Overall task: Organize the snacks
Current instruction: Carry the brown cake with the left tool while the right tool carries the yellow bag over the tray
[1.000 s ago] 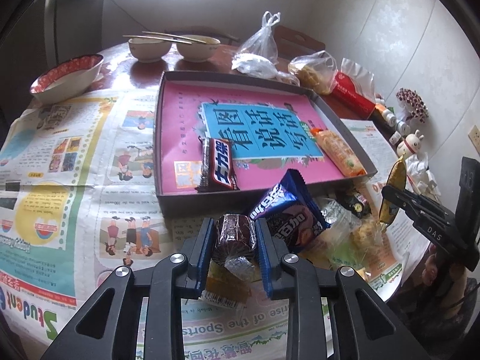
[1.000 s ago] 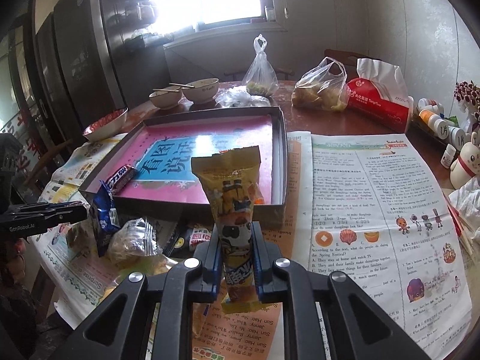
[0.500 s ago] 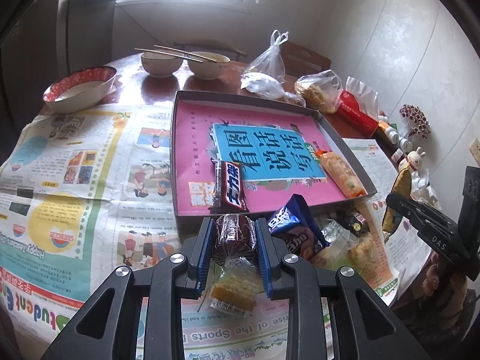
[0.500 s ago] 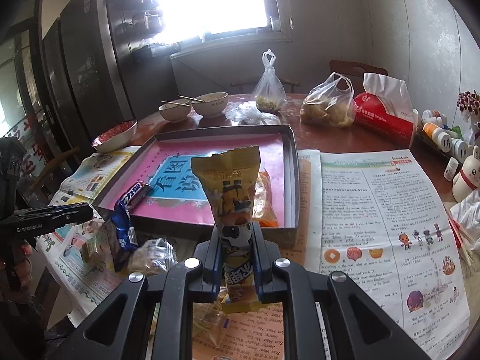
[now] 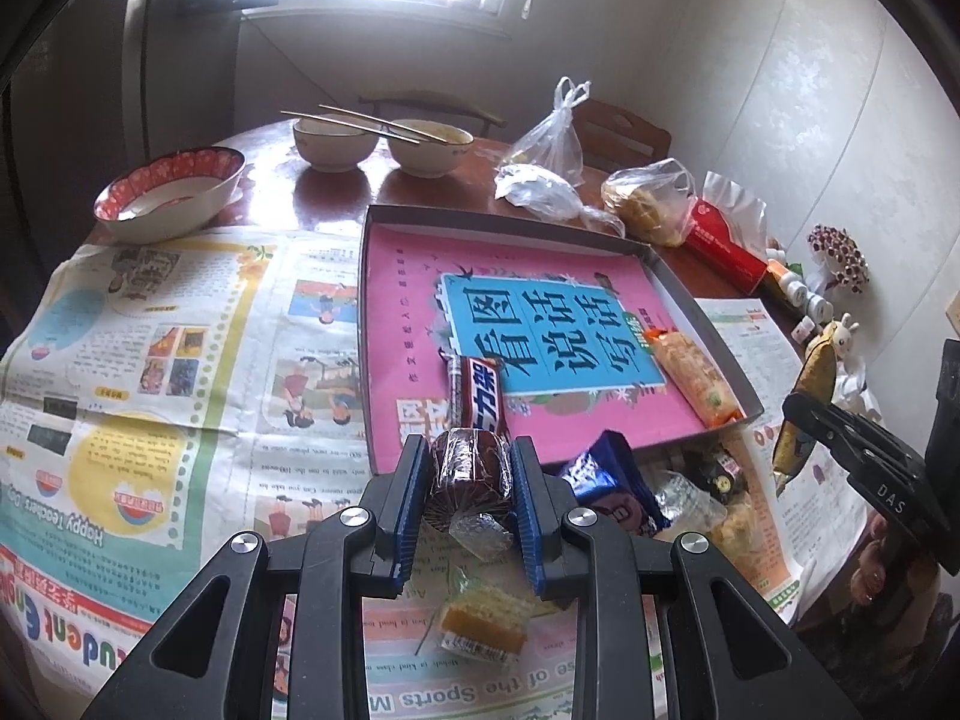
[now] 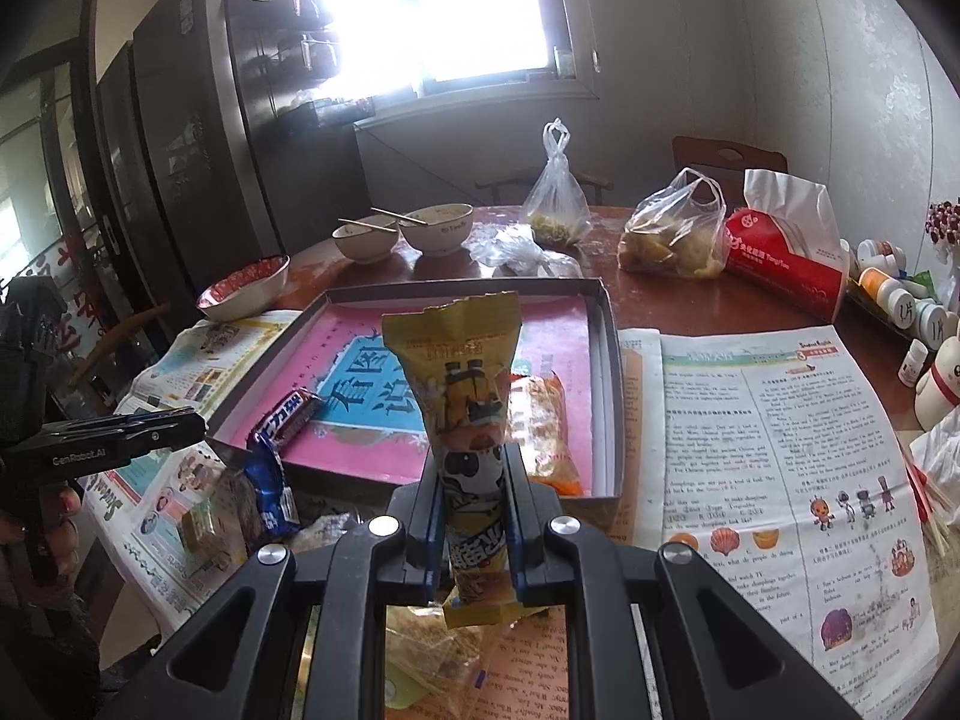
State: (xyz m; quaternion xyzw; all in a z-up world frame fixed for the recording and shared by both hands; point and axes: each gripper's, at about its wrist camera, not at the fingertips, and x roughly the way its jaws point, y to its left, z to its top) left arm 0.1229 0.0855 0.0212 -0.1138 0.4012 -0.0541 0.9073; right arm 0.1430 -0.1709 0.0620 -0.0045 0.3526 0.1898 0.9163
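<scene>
Newspapered desk (image 5: 180, 324), tray (image 5: 690, 300) ahead. Left claw (image 5: 470, 480) clamped on cake (image 5: 471, 468), right claw (image 6: 474, 516) on packet (image 6: 462, 396). Both lifted, likely for traying.

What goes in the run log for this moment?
left gripper: shut on brown roll snack | right gripper: shut on yellow packet | tray: chocolate bar, orange packet

Bowls (image 5: 336, 144), chopsticks (image 5: 360, 120), tissue pack (image 6: 786, 252)
</scene>
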